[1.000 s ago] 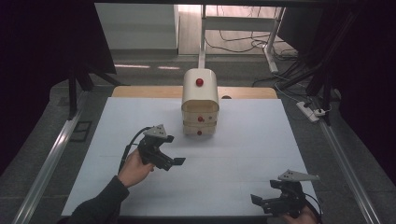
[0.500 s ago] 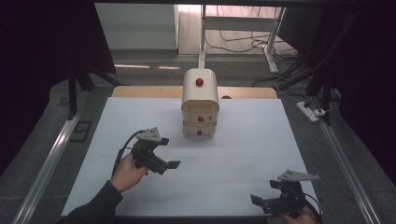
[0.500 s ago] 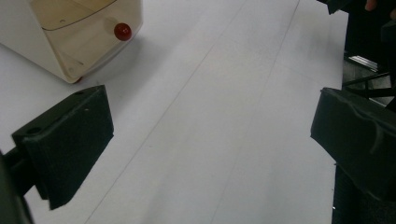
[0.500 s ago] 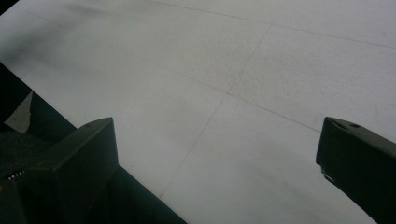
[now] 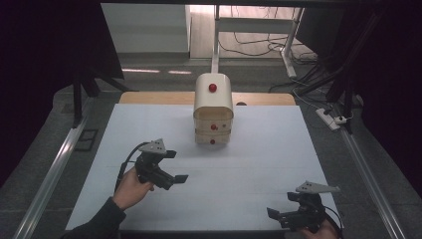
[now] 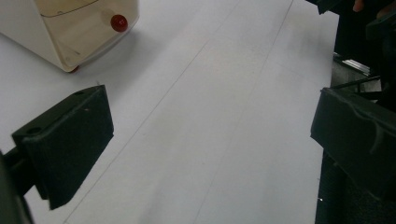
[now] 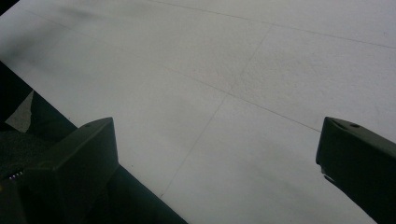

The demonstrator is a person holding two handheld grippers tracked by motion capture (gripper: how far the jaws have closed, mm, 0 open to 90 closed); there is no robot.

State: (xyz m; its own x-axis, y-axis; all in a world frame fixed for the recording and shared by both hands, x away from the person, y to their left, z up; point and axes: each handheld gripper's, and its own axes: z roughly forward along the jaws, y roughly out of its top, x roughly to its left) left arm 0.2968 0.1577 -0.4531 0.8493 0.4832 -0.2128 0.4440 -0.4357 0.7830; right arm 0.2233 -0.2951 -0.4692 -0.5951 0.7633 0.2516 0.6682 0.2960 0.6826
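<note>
A cream chest of small drawers (image 5: 213, 109) with red knobs stands at the back middle of the white table sheet (image 5: 268, 149). My left gripper (image 5: 177, 166) is held in a hand in front of and to the left of it, open, with nothing between its jaws. In the left gripper view the left gripper (image 6: 212, 116) stands wide open over bare sheet, and the chest (image 6: 70, 32) with a red knob (image 6: 119, 22) sits at the upper left. My right gripper (image 5: 282, 205) rests open at the near right edge; in the right gripper view the right gripper (image 7: 215, 135) holds nothing.
Metal rails (image 5: 54, 174) run along both sides of the table. A wooden strip (image 5: 149, 97) edges the back. A power strip (image 5: 332, 118) and cables lie on the floor at the right. Dark curtains hang on both sides.
My left gripper has drifted a little toward the near left, away from the chest. The right gripper has stayed put.
</note>
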